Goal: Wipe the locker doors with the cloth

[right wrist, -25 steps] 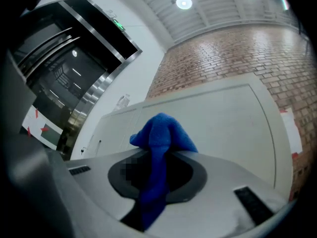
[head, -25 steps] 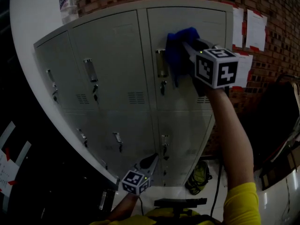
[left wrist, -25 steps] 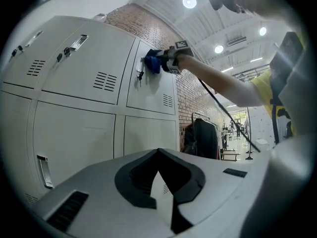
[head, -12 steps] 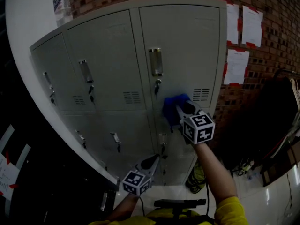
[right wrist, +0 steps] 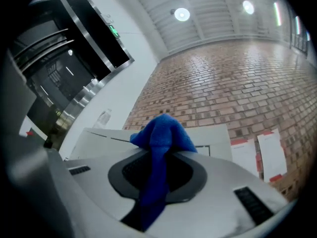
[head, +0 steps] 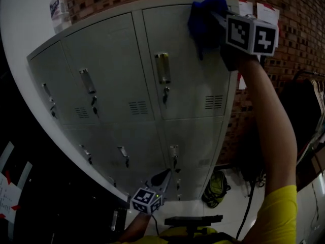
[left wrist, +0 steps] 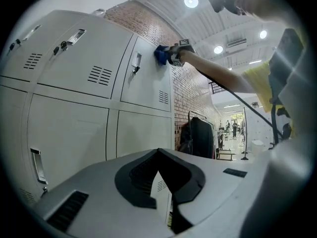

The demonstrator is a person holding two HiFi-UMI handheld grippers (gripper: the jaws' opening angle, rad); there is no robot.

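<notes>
My right gripper (head: 216, 17) clamps the blue cloth (head: 202, 15) at 1 o'clock on the top-right locker door (head: 188, 80). My left gripper (head: 164, 175) is closed and empty. The other doors probably wait.

Blue cloth (head: 204, 18) high on locker door (head: 190, 85)

Locker area of an industrial building: grey metal lockers (head: 117, 70) against a red brick wall (head: 297, 44) with paper notices (right wrist: 271, 152), a clothes rack (left wrist: 199, 133) nearby, round ceiling lights (left wrist: 191, 1).
</notes>
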